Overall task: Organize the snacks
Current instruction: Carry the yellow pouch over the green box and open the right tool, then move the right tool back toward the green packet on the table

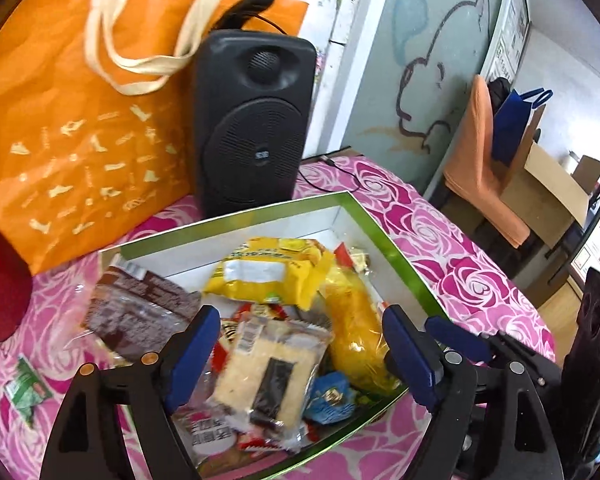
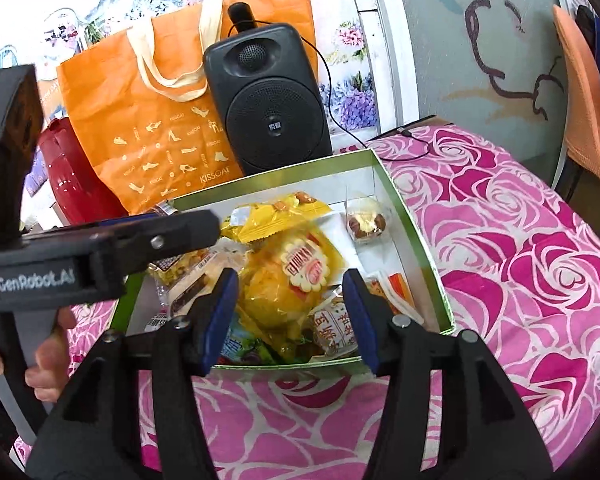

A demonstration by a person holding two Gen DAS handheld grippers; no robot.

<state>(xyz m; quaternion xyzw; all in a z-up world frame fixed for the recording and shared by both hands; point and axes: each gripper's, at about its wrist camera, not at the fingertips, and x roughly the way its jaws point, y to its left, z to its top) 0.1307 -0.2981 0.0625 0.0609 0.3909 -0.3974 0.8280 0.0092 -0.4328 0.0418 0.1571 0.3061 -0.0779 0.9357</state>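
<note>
Two grippers are hovering over the green-rimmed box (image 2: 410,216), and I am holding both sets of jaws spread wide with nothing between them. My left gripper (image 1: 296,354) is hanging above the near-left part of the heap, straddling a pale cracker packet (image 1: 268,368), which I judge the easiest thing to lift since it is lying on top. My right gripper (image 2: 290,316) is framing the yellow cake pouch (image 2: 288,280) (it looks soft and slippery). The snacks are sitting piled inside the box on the rose-patterned tabletop (image 2: 520,260); one small green packet (image 1: 26,390) is lying outside it, to the left. A brown wrapper (image 1: 140,312) is leaning over the box's left rim.

Behind the box a black speaker (image 1: 256,120) and an orange tote bag (image 1: 76,128) are standing close, crowding the far side. My two grippers are working near each other, so collision is my likeliest trouble.
</note>
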